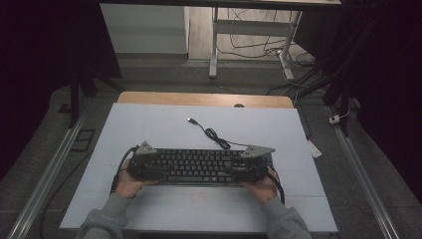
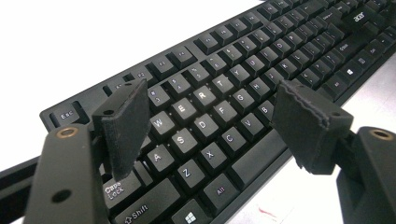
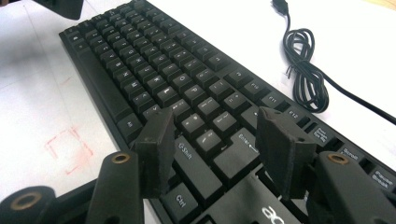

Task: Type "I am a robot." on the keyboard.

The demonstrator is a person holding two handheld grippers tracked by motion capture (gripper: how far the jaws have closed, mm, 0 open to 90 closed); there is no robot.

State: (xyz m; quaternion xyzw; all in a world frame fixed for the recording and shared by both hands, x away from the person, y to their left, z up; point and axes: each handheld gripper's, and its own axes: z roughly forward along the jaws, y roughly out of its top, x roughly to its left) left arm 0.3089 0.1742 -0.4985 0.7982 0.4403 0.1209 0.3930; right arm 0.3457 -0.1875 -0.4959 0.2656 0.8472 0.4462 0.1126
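A black keyboard (image 1: 199,166) lies across the white tabletop (image 1: 149,124), close to the person's side. My left gripper (image 1: 149,167) hovers over its left end. In the left gripper view its jaws stand open (image 2: 210,93) above the letter keys (image 2: 243,60), with nothing between them. My right gripper (image 1: 246,167) is over the keyboard's right end. There too the jaws are open (image 3: 215,116), above the Shift and Enter keys (image 3: 140,51), pads clear of the keys. The keyboard's cable (image 1: 215,134) runs back in a small coil (image 3: 306,70) to a USB plug (image 1: 191,120).
A faint red square mark (image 3: 70,144) is drawn on the tabletop in front of the keyboard. A wooden desk edge (image 1: 204,98) shows beyond the white top. Desk legs and loose cables (image 1: 259,45) stand on the floor behind; metal rails (image 1: 45,179) run along both sides.
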